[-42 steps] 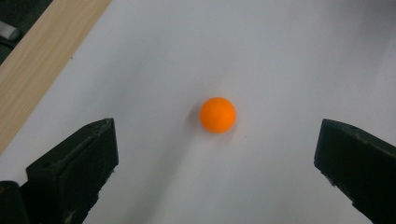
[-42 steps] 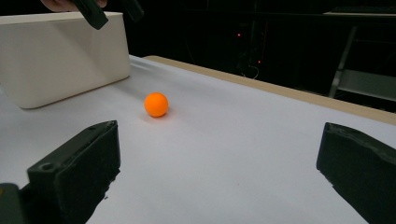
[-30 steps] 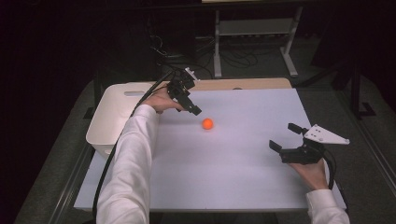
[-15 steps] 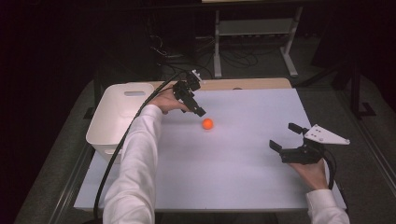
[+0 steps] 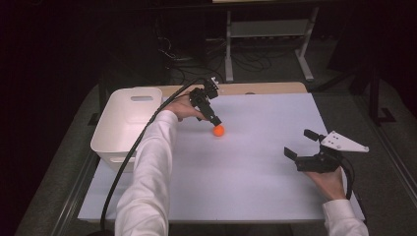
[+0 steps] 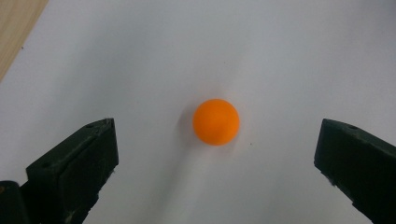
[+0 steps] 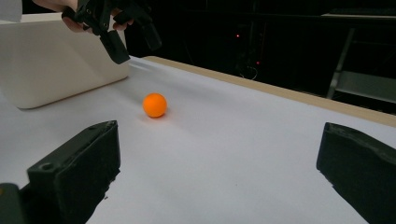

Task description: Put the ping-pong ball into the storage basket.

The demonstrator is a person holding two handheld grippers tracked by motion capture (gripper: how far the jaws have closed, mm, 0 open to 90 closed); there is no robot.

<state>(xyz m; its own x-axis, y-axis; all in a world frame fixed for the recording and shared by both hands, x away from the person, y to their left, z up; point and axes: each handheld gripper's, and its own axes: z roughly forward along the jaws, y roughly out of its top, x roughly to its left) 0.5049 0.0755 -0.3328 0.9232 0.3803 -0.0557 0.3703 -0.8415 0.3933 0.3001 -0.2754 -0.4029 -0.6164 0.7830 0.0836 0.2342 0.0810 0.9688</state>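
On the white table (image 5: 255, 196), an orange ball (image 5: 218, 130) lies toward the far side, just right of a white bin (image 5: 129, 123). Above it hangs the left gripper (image 5: 215, 120), jaws spread wide and not touching the ball. At the near right, the right gripper (image 5: 299, 143) rests wide open, well apart

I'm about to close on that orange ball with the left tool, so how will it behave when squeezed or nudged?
The orange ball is round and smooth on a flat white table, so it will probably roll at any off-centre touch. It looks like a light, hollow ball, so likely easy to lift but apt to squirt out. The left tool stands open above it.
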